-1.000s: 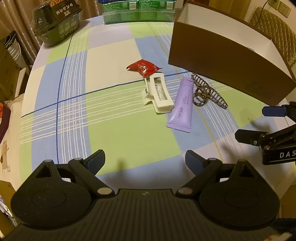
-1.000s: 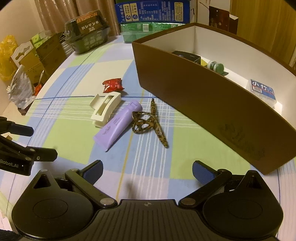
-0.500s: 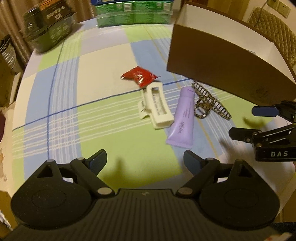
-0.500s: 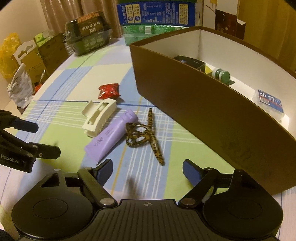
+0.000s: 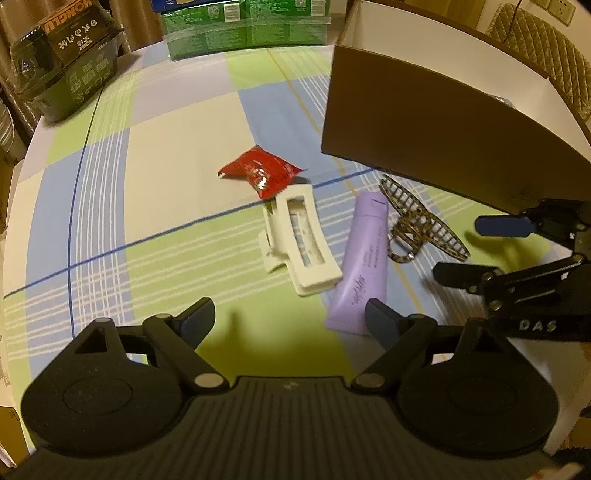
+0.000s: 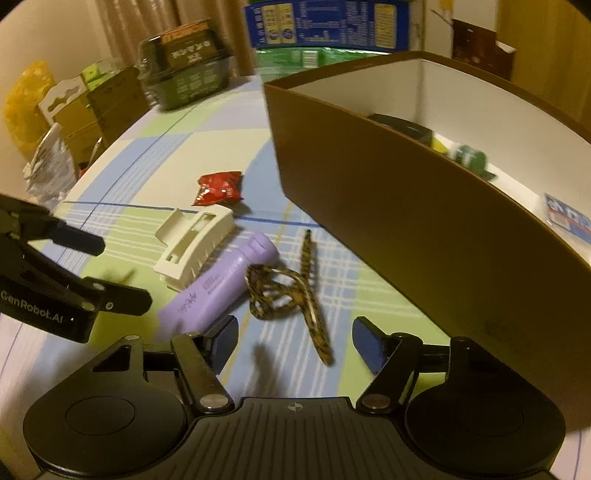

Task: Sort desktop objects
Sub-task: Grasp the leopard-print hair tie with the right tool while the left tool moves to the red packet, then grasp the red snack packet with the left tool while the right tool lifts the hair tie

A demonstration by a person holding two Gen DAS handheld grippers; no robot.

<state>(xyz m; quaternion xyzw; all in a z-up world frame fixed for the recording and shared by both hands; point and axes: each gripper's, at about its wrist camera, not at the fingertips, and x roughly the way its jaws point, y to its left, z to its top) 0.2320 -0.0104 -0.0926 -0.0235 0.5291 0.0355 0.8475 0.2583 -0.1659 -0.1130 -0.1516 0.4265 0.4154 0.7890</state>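
On the checked tablecloth lie a red snack packet [image 5: 260,172] [image 6: 220,187], a cream hair claw [image 5: 303,240] [image 6: 195,245], a lilac tube [image 5: 364,260] [image 6: 221,284] and a leopard-print hair clip [image 5: 417,225] [image 6: 291,291]. My left gripper [image 5: 290,319] [image 6: 122,269] hovers open just short of the cream claw and the tube. My right gripper [image 6: 293,341] [image 5: 458,249] hangs over the leopard clip with its jaws closing, and its pads are clear of the clip. A brown open box [image 5: 436,122] [image 6: 406,206] stands to the right.
The box holds a blue-white packet [image 6: 565,216], a green-capped bottle [image 6: 471,158] and a dark item. At the table's far edge sit a dark food tray [image 5: 62,70] [image 6: 188,62] and green cartons [image 5: 243,29]. Boxes and bags [image 6: 62,122] stand beyond the left edge.
Both grippers have come forward and lower toward the objects, which now look larger. The right gripper's fingers have narrowed noticeably. The left gripper's have barely changed.
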